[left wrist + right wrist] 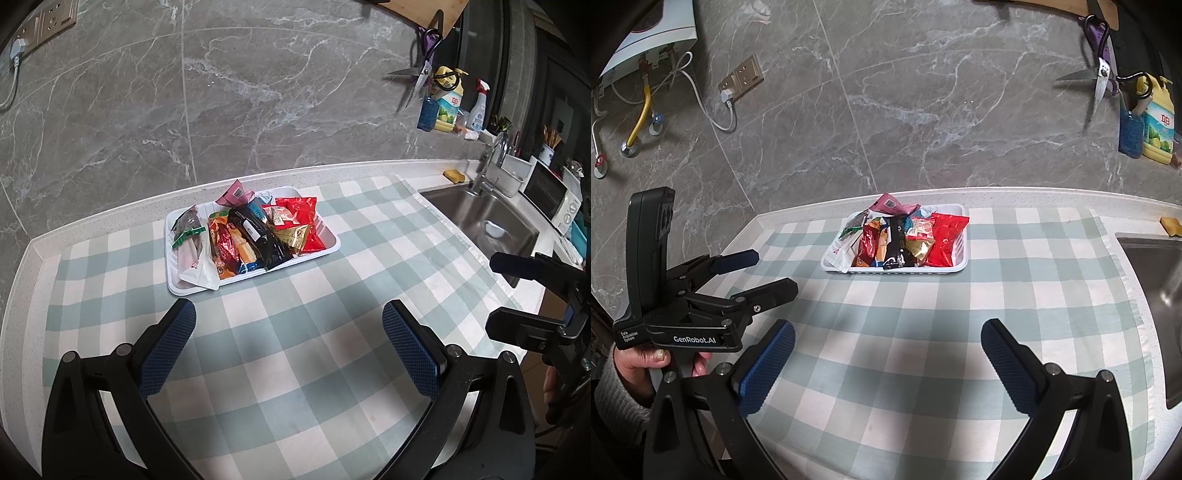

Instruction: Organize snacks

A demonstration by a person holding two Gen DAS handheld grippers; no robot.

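A white tray (330, 236) sits on the checked cloth near the wall, piled with several snack packets: a red one (304, 214), a black one (262, 236), a pink one (232, 194). The tray also shows in the right wrist view (962, 236). My left gripper (288, 317) is open and empty, hovering over the cloth short of the tray; it shows from the side in the right wrist view (774, 269). My right gripper (886, 336) is open and empty, also well short of the tray, and appears in the left wrist view (491, 291) at the right edge.
A steel sink (480, 221) with a tap (491, 162) lies to the right. A yellow sponge (455, 175), bottles (448, 107) and hanging scissors (419, 79) are by the wall. A wall socket (740, 77) and pipes are at the left.
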